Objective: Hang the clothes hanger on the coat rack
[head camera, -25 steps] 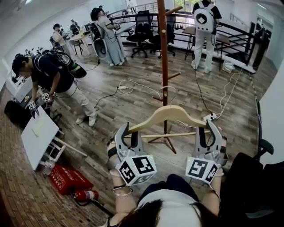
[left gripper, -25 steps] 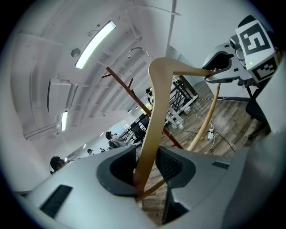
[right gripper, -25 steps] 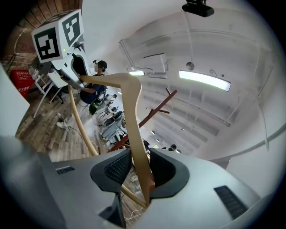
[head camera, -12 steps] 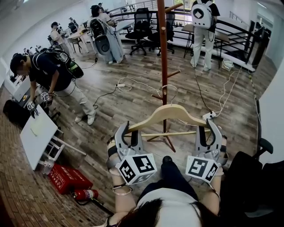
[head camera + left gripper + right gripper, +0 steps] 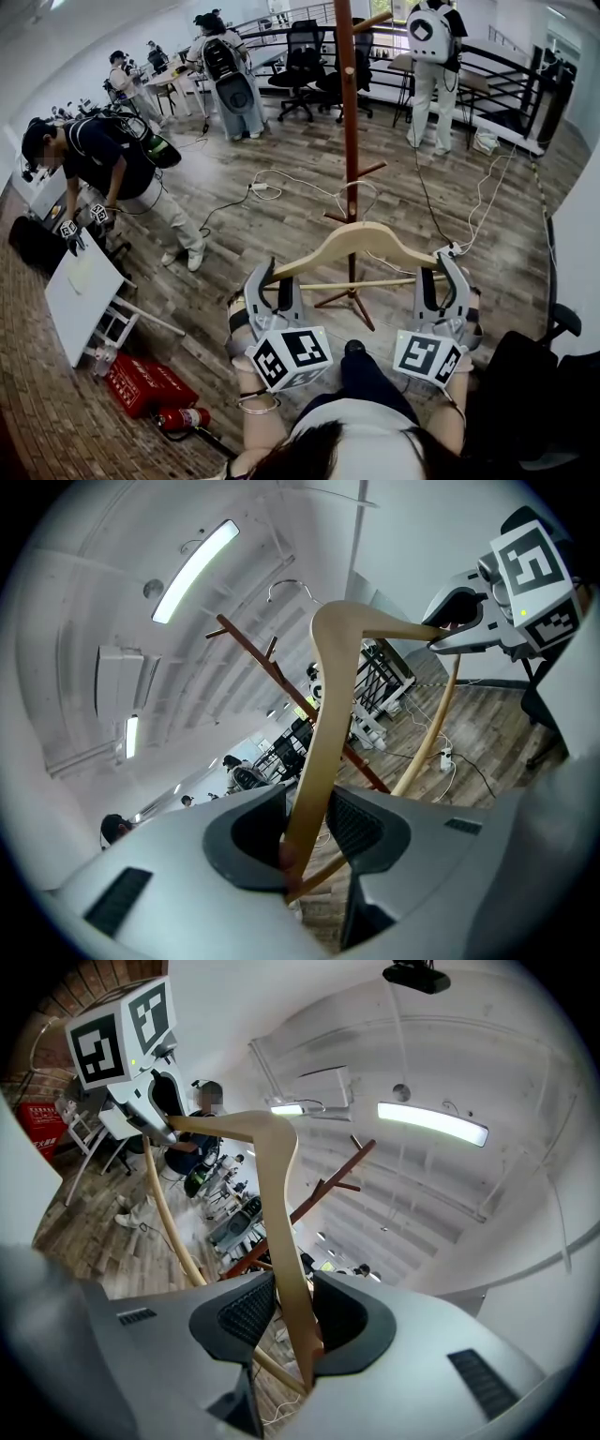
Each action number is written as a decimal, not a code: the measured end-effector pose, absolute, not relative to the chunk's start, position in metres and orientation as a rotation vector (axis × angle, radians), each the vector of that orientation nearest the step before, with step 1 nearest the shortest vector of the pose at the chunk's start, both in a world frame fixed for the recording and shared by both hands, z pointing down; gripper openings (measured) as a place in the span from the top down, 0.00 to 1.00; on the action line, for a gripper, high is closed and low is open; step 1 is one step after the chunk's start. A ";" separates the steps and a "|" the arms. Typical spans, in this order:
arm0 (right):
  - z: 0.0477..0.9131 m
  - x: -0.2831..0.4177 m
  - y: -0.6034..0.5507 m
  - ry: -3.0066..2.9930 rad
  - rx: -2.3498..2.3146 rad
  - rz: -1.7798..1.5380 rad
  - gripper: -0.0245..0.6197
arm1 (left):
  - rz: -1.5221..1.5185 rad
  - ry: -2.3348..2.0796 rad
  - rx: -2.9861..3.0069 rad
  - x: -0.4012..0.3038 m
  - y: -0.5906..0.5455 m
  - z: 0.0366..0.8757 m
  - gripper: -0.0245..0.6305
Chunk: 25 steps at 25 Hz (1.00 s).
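Carrying toward the rack. Hanger spanning between both sets of jaws: left gripper clamped on one end, right gripper on the other. Rack straight ahead of the jaws. Next, probably: raise, push forward, drop hook over a peg.

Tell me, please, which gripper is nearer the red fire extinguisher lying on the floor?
Left. The left gripper, clamped on the wooden hanger, hangs above and right of the red fire extinguisher; the right gripper holds the hanger's other end, farther right.
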State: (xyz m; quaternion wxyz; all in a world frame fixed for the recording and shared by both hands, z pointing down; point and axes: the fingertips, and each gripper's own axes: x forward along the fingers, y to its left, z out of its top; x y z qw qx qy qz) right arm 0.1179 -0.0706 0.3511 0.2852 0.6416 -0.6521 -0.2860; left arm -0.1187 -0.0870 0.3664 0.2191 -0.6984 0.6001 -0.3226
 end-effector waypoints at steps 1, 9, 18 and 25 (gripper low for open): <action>0.351 0.118 -0.075 -1.746 1.715 -0.764 0.76 | -0.894 1.661 -1.931 -0.119 -0.091 0.366 0.76; 0.347 0.119 -0.109 -1.756 1.718 -0.762 0.76 | -0.894 1.658 -1.918 -0.118 -0.124 0.359 0.76; 0.345 0.124 -0.147 -1.761 1.730 -0.759 0.76 | -0.894 1.650 -1.910 -0.113 -0.162 0.354 0.76; 0.343 0.123 -0.172 -1.764 1.728 -0.763 0.76 | -0.891 1.655 -1.908 -0.114 -0.186 0.354 0.76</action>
